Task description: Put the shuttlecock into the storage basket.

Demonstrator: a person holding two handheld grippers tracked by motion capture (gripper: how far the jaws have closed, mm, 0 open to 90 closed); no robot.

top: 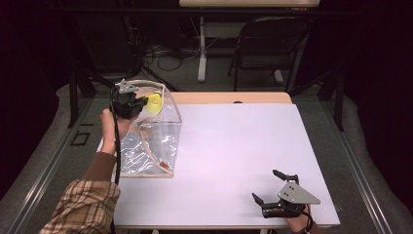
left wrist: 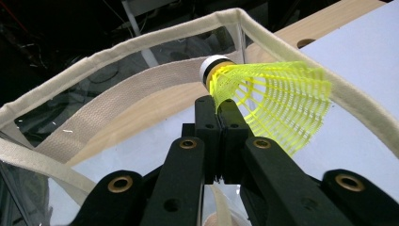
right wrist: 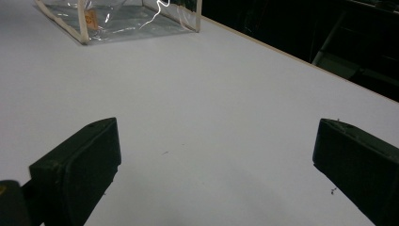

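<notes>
My left gripper (left wrist: 220, 106) has its jaws clenched on the yellow shuttlecock (left wrist: 273, 101), pinching the mesh skirt just behind the white cork, right over the open mouth of the clear bag (top: 163, 124) at the tabletop's (top: 234, 146) left edge. My right gripper (top: 272, 187) rests low near the front right corner, jaws spread wide, nothing between them, well apart from the bag.
</notes>
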